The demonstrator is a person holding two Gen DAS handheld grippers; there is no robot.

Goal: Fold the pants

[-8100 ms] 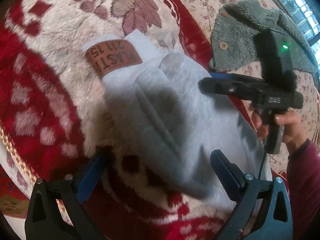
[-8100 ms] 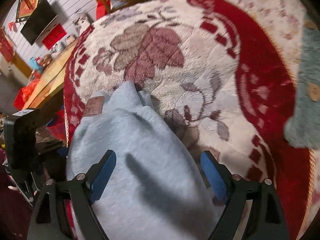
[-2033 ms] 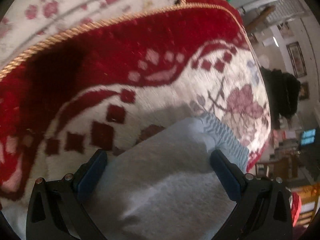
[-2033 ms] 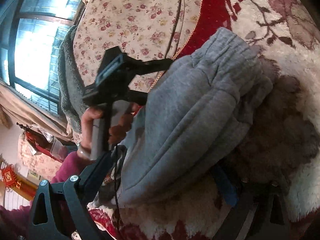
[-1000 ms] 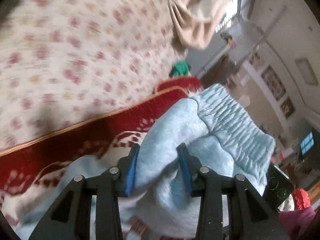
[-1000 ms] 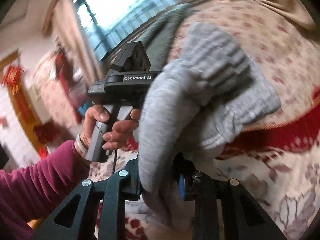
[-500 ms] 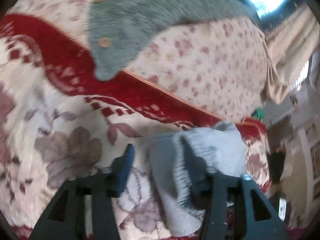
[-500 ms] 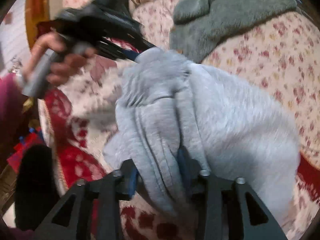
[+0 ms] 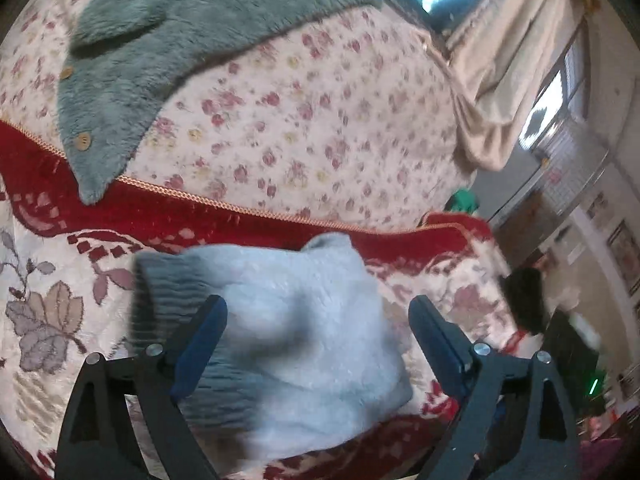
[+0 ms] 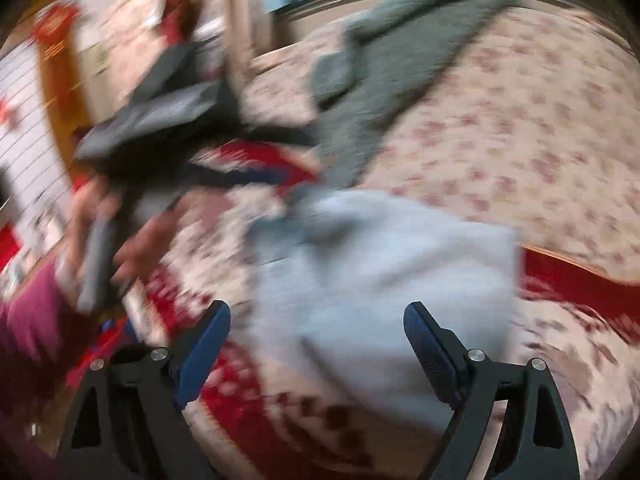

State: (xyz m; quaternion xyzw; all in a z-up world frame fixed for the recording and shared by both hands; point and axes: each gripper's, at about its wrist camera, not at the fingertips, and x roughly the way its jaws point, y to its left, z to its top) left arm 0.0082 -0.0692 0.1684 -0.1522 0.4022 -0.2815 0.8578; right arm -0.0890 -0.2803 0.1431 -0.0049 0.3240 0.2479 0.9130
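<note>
Lying bunched on the red floral blanket (image 9: 168, 220), pale grey pants (image 9: 296, 328), ribbed waistband at 9 o'clock, both claws, left gripper (image 9: 318, 344) and right gripper (image 10: 316, 344), spread wide, right view motion-blurred.

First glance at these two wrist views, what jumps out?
The light grey pants, bunched into a thick folded bundle, sit low and central on the red-and-cream floral rug, between the open left gripper. Behind it, a grey-green fleece garment with buttons sprawls over the rose-print bedspread. The right wrist view is motion-blurred, but the right gripper is open too.
</note>
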